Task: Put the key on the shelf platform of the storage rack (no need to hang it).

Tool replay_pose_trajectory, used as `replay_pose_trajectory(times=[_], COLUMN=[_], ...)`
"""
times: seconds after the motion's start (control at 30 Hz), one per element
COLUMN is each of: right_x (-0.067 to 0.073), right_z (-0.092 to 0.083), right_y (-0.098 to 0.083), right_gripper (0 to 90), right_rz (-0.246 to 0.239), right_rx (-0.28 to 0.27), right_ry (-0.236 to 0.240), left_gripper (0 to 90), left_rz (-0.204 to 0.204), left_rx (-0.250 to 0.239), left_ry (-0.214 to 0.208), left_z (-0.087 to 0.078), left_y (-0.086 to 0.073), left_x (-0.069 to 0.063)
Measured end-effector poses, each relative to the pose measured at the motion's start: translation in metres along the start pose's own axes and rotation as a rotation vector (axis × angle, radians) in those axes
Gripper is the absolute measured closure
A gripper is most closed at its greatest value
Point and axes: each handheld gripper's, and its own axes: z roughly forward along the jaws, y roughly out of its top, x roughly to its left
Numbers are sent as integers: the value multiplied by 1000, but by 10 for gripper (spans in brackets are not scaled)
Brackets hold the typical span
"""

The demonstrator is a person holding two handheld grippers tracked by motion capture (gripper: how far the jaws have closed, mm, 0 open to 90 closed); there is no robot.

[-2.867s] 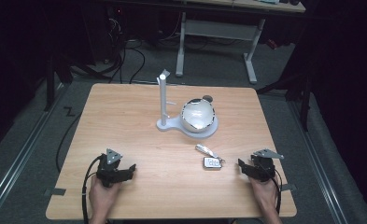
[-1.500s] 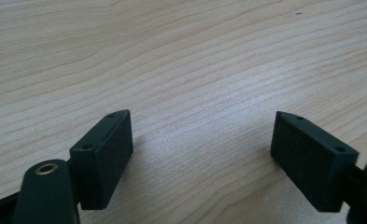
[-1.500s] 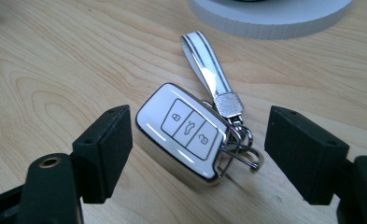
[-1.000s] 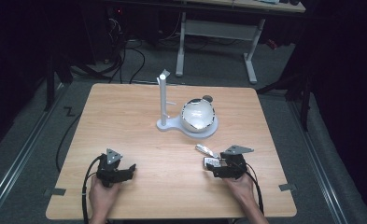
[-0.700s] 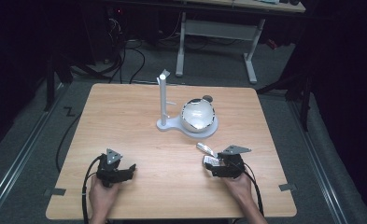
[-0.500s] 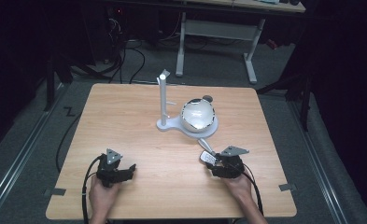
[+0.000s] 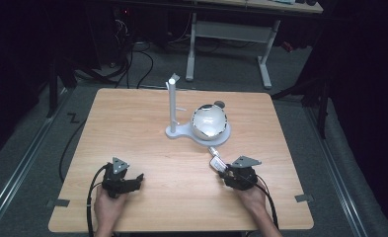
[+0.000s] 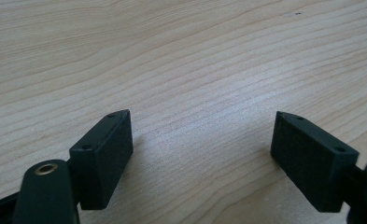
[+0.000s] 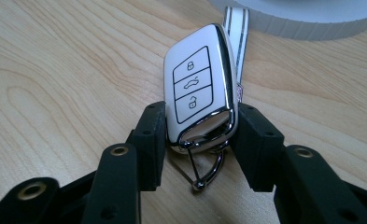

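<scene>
- A white car key fob (image 9: 201, 84) with chrome edging and three button symbols lies flat on the wooden table (image 7: 132, 128), towards the person's right and just in front of a white stand base (image 9: 302, 18).
- Its long axis runs straight away from the right gripper (image 9: 197, 140): the end with the metal ring (image 9: 204, 170) is nearest the gripper, and a striped strap (image 9: 236, 28) trails from the far end towards the stand.
- The fob's near end sits between the two black jaws, so it is taken across its narrow width. The jaws have just been closing around it; the right-hand pad is seen against the chrome edge and the left-hand pad is at or almost at the other edge, so the grip is judged to be just formed.
- In the high view the fob (image 7: 215, 163) is seen directly ahead of the right gripper (image 7: 227, 172), between it and a shiny round bowl (image 7: 209, 121) beside an upright white post (image 7: 172, 103).
- The left gripper (image 8: 200, 149) rests well apart on the table's left side, its jaws spread wide over bare wood with nothing between them.
- The right hand is by far the nearer; any lift is expected to be its work.
</scene>
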Motion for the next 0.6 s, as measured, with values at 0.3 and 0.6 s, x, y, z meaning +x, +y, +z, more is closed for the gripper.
replay_pose_trajectory(times=[0.3,0.6], right_x=[1,0], right_z=[-5,-8], right_y=[1,2], right_gripper=[732,772], right_rz=[-17,-14], right_rx=[-30,-42], right_ry=[15,41], left_gripper=[213,212], left_rz=[0,0], left_rx=[0,0], left_ry=[0,0], left_z=[0,0], left_y=[0,0], left_x=[0,0])
